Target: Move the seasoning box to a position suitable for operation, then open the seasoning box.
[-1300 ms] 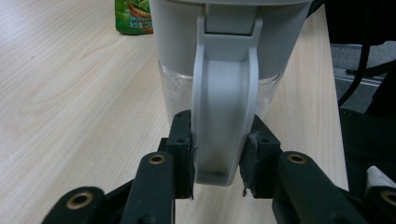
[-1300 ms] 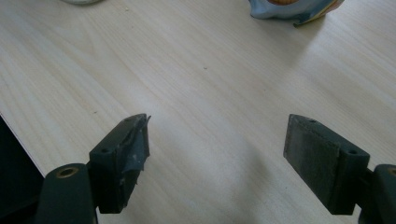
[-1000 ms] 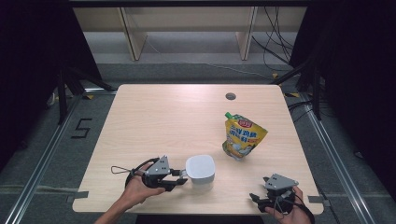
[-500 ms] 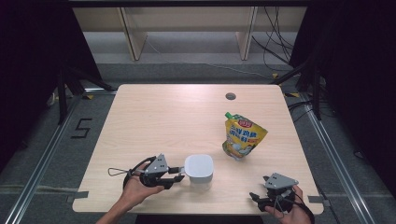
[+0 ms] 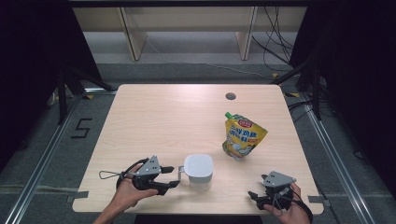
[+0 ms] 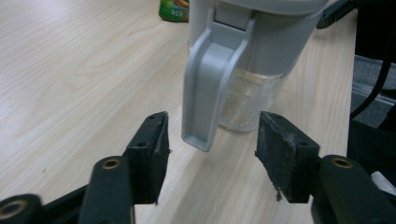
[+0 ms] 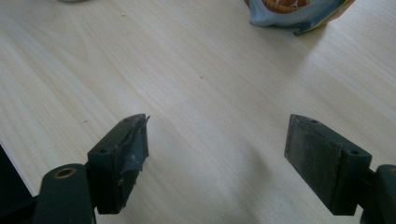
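A clear container (image 5: 198,169) with a white lid and a grey handle (image 6: 208,88) stands near the table's front edge. My left gripper (image 5: 175,176) lies level just left of it and points at the handle. Its jaws have just been opening, and in the left gripper view (image 6: 211,140) the handle's lower end hangs between the pads (image 6: 154,144) with a gap on each side. A yellow spouted pouch (image 5: 243,137) lies to the right of the middle. My right gripper (image 5: 253,196) rests open at the front right, with bare wood between its jaws (image 7: 217,140).
The pale wooden table (image 5: 163,121) has a round cable hole (image 5: 230,96) at the back right. The pouch's lower edge (image 7: 294,9) lies ahead of the right gripper. Black cables trail from both grippers, and wooden shelving stands behind the table.
The left gripper's jaws have spread apart and let go of the container's handle, and the hand has drawn slightly left. Container, pouch and right gripper have stayed put.
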